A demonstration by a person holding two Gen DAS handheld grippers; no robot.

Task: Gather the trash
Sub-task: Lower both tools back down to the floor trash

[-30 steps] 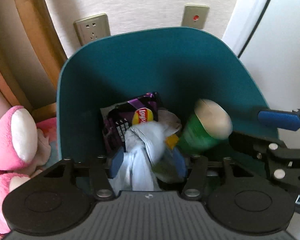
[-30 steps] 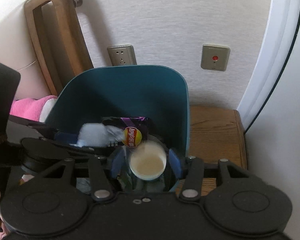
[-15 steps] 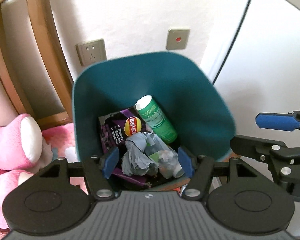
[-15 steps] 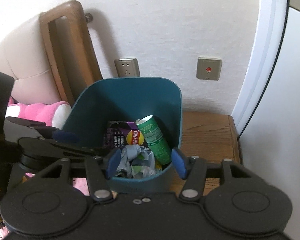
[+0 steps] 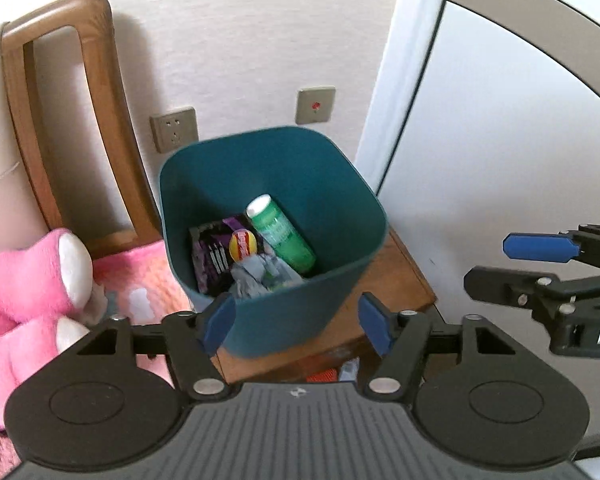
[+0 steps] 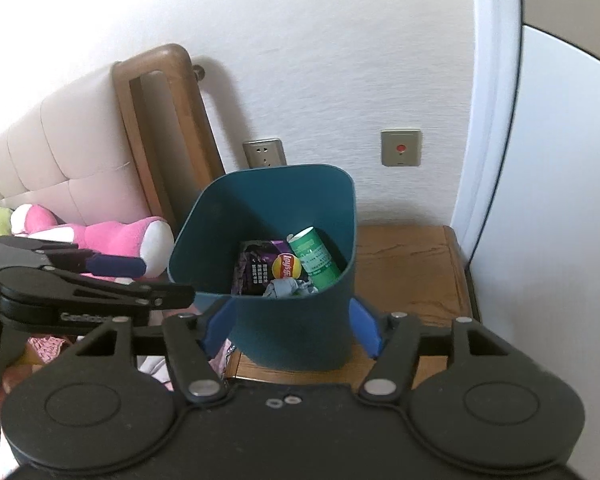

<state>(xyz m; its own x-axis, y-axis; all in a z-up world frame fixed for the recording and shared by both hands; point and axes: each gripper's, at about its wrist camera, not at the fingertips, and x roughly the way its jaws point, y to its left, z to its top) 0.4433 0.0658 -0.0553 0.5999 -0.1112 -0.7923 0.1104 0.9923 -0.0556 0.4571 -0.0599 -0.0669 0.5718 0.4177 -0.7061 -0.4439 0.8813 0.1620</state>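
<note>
A teal bin [image 5: 340, 184] [image 6: 296, 328] stands on a wooden nightstand [image 5: 396, 280] [image 6: 412, 268]. Inside it lie a green can [image 5: 282, 236] [image 6: 316, 258], a purple Lay's chip bag [image 5: 220, 250] [image 6: 262, 266] and a crumpled grey tissue [image 5: 256, 276] [image 6: 286, 289]. My left gripper [image 5: 298, 326] is open and empty, raised above the bin's near side. My right gripper [image 6: 294, 326] is open and empty, also pulled back above the bin. The right gripper also shows at the right edge of the left wrist view [image 5: 540, 264]. The left gripper shows at the left of the right wrist view [image 6: 100, 280].
A pink plush toy [image 5: 32, 280] [image 6: 112, 236] lies on the bed left of the bin. A wooden headboard frame [image 5: 60, 120] [image 6: 164, 128] stands behind. A wall socket [image 5: 175, 134] and a switch plate [image 6: 401, 153] sit on the wall. A white door [image 5: 500, 160] is on the right.
Both grippers let go of their trash, the tissue and the green can, which now lie in the bin. Both grippers have opened and pulled up and back from the bin.
</note>
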